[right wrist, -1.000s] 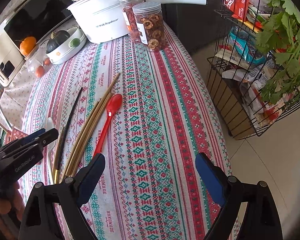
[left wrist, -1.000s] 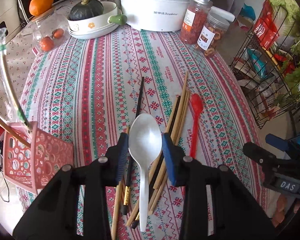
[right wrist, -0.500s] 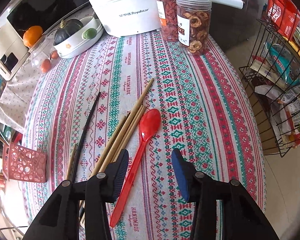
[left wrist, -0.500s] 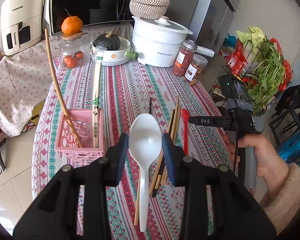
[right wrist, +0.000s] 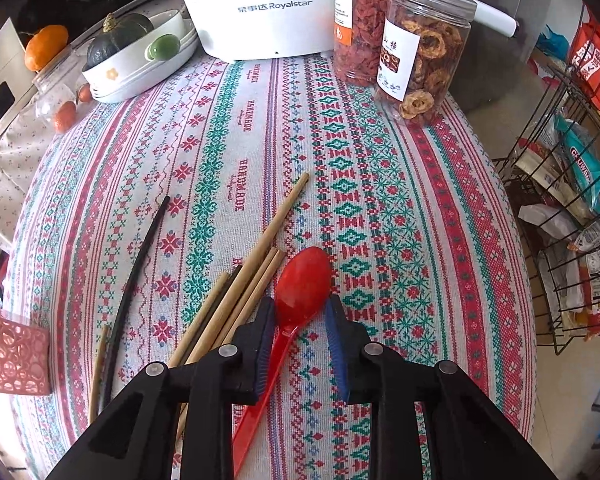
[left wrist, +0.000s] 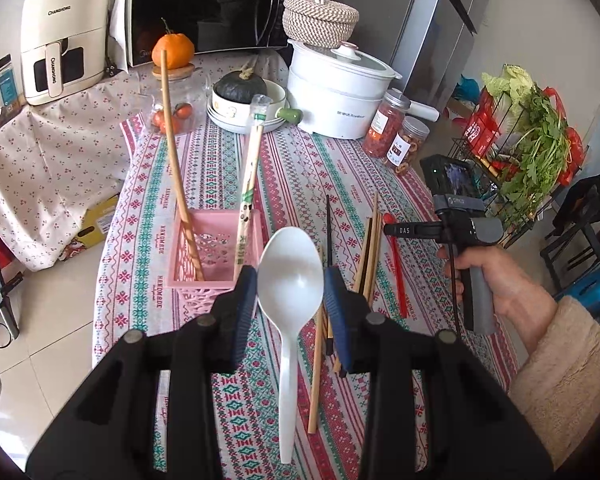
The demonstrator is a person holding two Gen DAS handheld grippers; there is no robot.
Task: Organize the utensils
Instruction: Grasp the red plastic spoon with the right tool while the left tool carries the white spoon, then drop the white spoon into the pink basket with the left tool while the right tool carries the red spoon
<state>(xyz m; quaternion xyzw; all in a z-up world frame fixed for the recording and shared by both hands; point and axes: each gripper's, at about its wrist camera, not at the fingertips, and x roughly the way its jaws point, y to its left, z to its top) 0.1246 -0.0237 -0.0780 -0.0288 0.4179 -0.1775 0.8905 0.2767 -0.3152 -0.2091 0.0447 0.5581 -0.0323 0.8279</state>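
The worktop (left wrist: 300,168) has a cloth with red and green stripes, in a kitchen with a microwave (left wrist: 208,8) and a white pot (left wrist: 340,92) at the back. A pink basket (left wrist: 216,248) stands on it with chopsticks leaning inside. The left tool (left wrist: 291,292) tips down and grips a white spoon (left wrist: 290,280), bowl pointing away, handle toward the camera. The right tool (right wrist: 300,332) points steeply down. Its jaws have just been closing around a red spoon (right wrist: 300,284) lying on the cloth, bowl pointing away, beside loose chopsticks (right wrist: 236,292). I cannot tell if they press it yet
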